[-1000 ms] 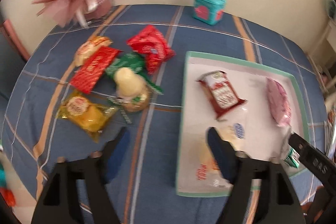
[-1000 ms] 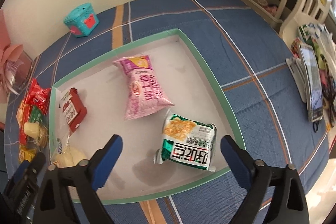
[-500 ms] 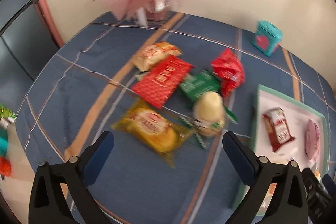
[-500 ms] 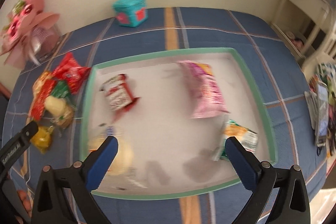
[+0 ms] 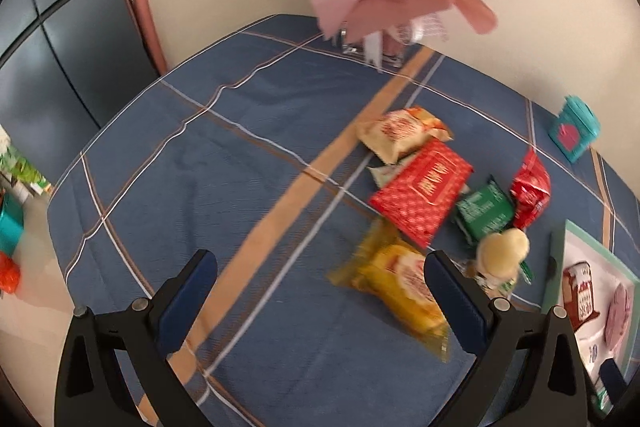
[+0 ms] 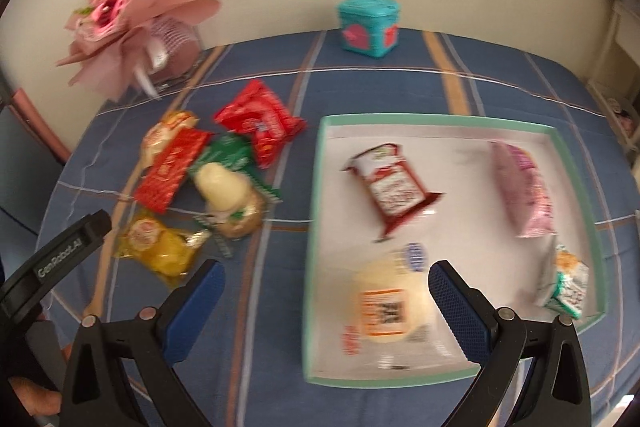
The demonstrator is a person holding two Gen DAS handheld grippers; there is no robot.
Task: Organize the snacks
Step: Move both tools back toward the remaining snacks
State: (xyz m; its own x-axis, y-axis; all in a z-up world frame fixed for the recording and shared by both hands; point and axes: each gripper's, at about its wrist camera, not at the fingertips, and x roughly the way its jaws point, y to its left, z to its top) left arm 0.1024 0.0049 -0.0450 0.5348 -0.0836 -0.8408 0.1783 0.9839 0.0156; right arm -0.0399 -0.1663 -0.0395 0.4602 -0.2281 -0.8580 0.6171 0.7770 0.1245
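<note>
We hold both claws wide open and empty: left claw (image 5: 320, 297) above the yellow snack packet (image 5: 400, 287), right claw (image 6: 326, 301) over the tray (image 6: 440, 121).

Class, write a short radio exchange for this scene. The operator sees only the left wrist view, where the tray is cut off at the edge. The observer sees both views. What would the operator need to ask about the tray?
Operator: My view shows only a corner of the tray. How many snacks are in it?
Observer: Four packets lie in it.
Operator: I can make out a dark red one and a pink one. What is in the near right corner?
Observer: A green-and-white packet sits in that corner.
</note>
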